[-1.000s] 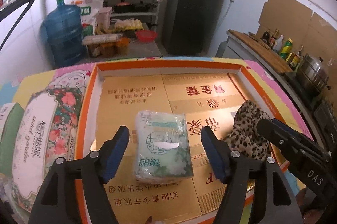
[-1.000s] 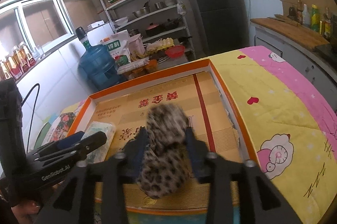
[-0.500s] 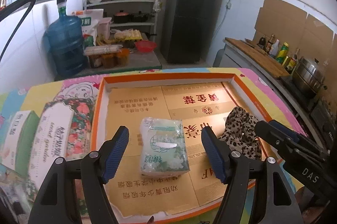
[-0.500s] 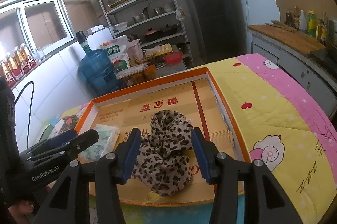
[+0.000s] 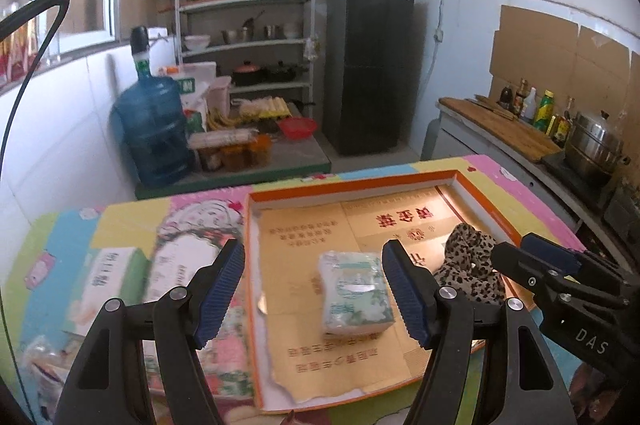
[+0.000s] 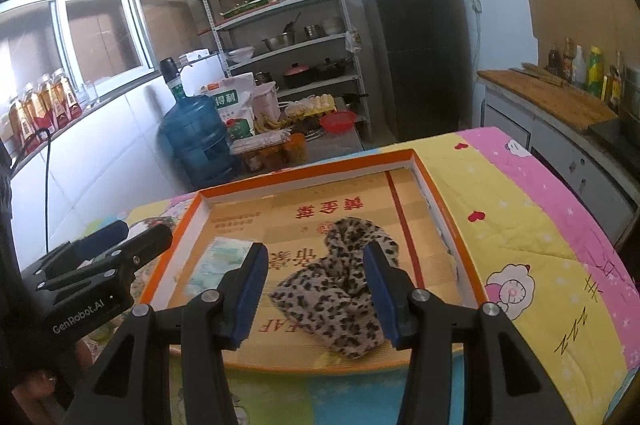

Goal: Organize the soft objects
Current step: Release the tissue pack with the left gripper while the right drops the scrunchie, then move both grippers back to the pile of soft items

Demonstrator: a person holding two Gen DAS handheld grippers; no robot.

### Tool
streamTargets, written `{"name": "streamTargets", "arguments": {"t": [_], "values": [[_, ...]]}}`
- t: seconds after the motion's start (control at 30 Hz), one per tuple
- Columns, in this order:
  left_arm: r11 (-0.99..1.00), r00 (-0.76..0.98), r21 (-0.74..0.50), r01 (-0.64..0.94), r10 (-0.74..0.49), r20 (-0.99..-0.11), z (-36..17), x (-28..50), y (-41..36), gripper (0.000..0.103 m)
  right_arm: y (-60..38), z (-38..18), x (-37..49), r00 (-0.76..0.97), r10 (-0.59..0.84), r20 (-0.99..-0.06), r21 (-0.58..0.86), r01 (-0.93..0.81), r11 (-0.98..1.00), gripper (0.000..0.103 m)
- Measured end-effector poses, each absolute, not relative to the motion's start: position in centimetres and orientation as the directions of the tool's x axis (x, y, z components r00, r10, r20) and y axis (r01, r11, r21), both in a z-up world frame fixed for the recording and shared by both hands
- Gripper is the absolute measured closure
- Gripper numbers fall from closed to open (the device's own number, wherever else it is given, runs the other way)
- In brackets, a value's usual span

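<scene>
Both grippers, left (image 5: pixel 314 295) and right (image 6: pixel 314 291), hover spread and empty over the tray (image 5: pixel 360 187); tissue pack (image 5: pixel 354 295) and scarf (image 6: pixel 340 285) lie mid-tray. Next grasp should approach squarely.

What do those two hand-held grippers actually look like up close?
Each hand-held gripper is matte black plastic with two angular fingers, silver screws and ribbed blue pads. The left hand-held gripper carries white "GenRobot.AI" lettering on its body; the right hand-held gripper reads "DAS". A black cable loops behind the left one.

A blue water jug (image 5: pixel 154 133) stands beside shelves (image 5: pixel 246 37), probably holding cookware.
</scene>
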State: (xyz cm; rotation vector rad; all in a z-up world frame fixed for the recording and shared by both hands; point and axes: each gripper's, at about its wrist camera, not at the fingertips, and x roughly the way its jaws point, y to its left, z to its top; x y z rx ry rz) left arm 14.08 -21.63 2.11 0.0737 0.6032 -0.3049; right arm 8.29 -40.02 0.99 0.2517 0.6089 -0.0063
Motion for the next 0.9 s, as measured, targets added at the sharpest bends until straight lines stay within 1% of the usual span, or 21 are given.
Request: {"name": "streamTargets", "arguments": {"t": [0.3, 0.63, 0.9], "values": [[0.957, 0.806, -0.002, 0.291, -0.246, -0.539, 3.5, 12.4, -18.9, 0.030, -36.9, 2.0, 7.7, 0.824, 0.087, -0.560, 0.210, 0.040, 0.977, 0.054], [0.963, 0.813, -0.040, 0.267, -0.247, -0.527, 4.3, 10.6, -15.1, 0.030, -33.3, 3.2, 6.8, 0.828, 0.102, -0.552, 0.180, -0.001, 0.984, 0.054], [0.970, 0.817, -0.049, 0.239, -0.228, -0.530, 4.2, 9.3, -11.9, 0.030, -30.2, 4.0, 6.1, 0.830, 0.121, -0.545, 0.163, -0.037, 0.986, 0.054]]}}
